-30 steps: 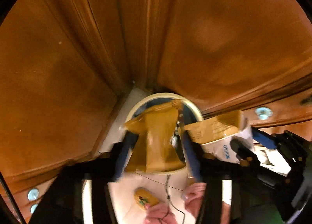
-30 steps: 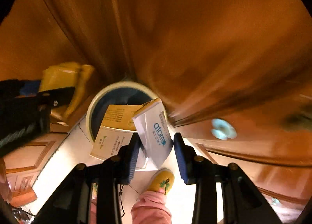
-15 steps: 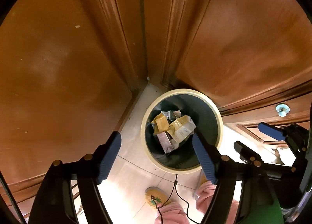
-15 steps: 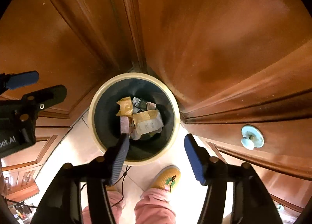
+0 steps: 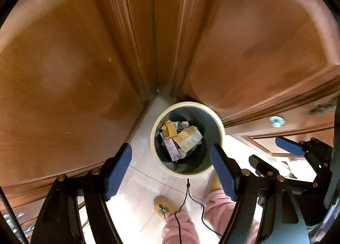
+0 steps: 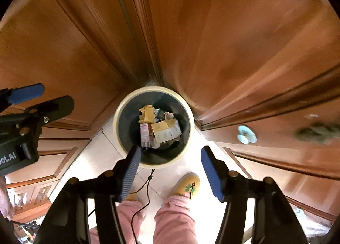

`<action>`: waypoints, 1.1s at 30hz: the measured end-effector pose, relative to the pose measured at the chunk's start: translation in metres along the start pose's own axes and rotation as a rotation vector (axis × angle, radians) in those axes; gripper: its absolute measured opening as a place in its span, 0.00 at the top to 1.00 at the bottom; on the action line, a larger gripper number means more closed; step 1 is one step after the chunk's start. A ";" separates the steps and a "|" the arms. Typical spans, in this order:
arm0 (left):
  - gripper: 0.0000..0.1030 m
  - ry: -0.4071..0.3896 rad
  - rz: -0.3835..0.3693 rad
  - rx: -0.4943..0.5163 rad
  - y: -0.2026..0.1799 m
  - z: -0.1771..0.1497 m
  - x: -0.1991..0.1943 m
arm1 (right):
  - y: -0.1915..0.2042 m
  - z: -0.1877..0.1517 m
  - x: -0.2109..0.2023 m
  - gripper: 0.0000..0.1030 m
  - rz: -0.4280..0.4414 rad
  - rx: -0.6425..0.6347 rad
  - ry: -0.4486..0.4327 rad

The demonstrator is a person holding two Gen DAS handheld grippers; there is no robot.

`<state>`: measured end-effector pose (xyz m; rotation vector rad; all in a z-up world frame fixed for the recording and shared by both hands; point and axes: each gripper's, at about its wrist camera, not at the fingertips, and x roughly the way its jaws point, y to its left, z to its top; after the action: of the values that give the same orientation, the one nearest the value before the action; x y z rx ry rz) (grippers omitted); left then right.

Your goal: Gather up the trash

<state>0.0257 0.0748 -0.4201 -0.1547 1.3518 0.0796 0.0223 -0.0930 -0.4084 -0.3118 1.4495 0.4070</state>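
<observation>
A round bin with a cream rim [image 5: 152,137] [image 6: 115,125] stands on the floor in a corner between wooden doors. Inside it lies a heap of trash [image 5: 182,137] [image 6: 161,130]: a crumpled yellow packet, a flattened tan-and-white carton and some printed wrappers. My left gripper [image 5: 170,152] hangs high above the bin, open, nothing between its blue pads. My right gripper [image 6: 170,150] is also open and empty above the bin's near rim. Each gripper shows in the other's view: the right gripper [image 5: 276,154] at the right edge, the left gripper [image 6: 40,100] at the left edge.
Brown wooden cabinet doors close in the corner behind the bin, and one on the right has a pale round knob [image 5: 276,121] [image 6: 246,134]. A person's yellow slippers [image 6: 188,186] and pink trouser legs stand on the pale tiled floor just before the bin. A thin black cable [image 5: 187,193] dangles there.
Both grippers opened: the yellow packet left the left one and the cartons left the right one, and they now lie in the bin. Both grippers have risen, so the bin looks smaller.
</observation>
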 end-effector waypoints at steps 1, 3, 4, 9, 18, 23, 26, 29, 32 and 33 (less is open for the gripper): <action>0.28 -0.008 0.000 0.014 -0.003 0.000 -0.013 | 0.000 0.000 -0.009 0.42 0.002 0.002 -0.004; 0.28 -0.027 0.000 0.037 -0.007 0.000 -0.037 | -0.001 -0.002 -0.030 0.42 0.004 0.002 -0.022; 0.28 -0.036 -0.003 0.050 -0.010 0.000 -0.051 | 0.000 -0.003 -0.041 0.42 0.002 0.002 -0.031; 0.28 -0.080 -0.017 0.111 -0.028 -0.001 -0.109 | -0.001 -0.009 -0.102 0.42 -0.002 0.005 -0.086; 0.25 -0.214 -0.095 0.239 -0.062 0.005 -0.228 | -0.008 -0.019 -0.212 0.42 -0.050 0.037 -0.218; 0.15 -0.328 -0.106 0.338 -0.081 0.010 -0.289 | -0.012 -0.024 -0.273 0.42 -0.110 0.081 -0.332; 0.15 -0.382 -0.126 0.378 -0.090 0.016 -0.319 | -0.014 -0.025 -0.301 0.42 -0.152 0.112 -0.390; 0.14 -0.447 -0.141 0.415 -0.098 0.021 -0.345 | -0.020 -0.030 -0.330 0.42 -0.185 0.153 -0.454; 0.11 -0.512 -0.147 0.448 -0.104 0.027 -0.367 | -0.027 -0.035 -0.357 0.42 -0.227 0.192 -0.512; 0.09 -0.529 -0.146 0.453 -0.105 0.027 -0.368 | -0.030 -0.036 -0.363 0.42 -0.237 0.204 -0.526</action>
<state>-0.0123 -0.0124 -0.0487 0.1448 0.7995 -0.2915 -0.0234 -0.1645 -0.0521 -0.1889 0.9151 0.1295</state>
